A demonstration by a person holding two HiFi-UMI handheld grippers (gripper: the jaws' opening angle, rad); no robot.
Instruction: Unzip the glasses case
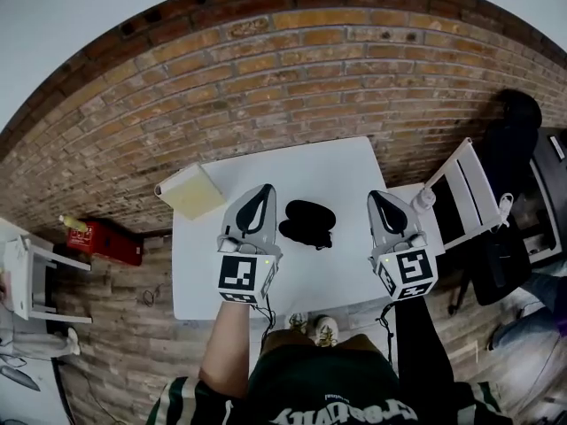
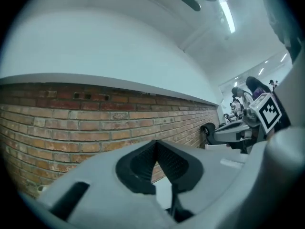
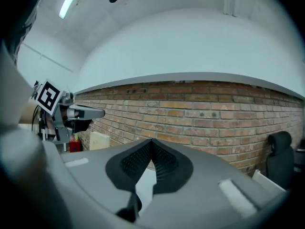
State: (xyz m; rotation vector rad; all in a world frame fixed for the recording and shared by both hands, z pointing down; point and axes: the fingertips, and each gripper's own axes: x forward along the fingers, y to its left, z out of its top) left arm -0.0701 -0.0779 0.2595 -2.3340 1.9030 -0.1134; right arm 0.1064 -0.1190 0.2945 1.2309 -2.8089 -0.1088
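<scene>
Glasses case lies black on the white table, its contents indiscernible. Left gripper and right gripper flank it, fingers pressed together, empty.

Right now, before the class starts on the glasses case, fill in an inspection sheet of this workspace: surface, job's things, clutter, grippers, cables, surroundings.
Surface: white table, its far edge towards the brick wall.
Job's things: black case lies mid-table between the grippers, touched by neither; I cannot tell whether its zip is open.
Clutter: beige box at the table's far left corner.
Grippers: left gripper and right gripper are both shut, empty and held off the table.
Cables: thin dark lead under the left gripper, one like it under the right.
Surroundings: wood floor; red box on it at left; white rack and black chair at right.
</scene>
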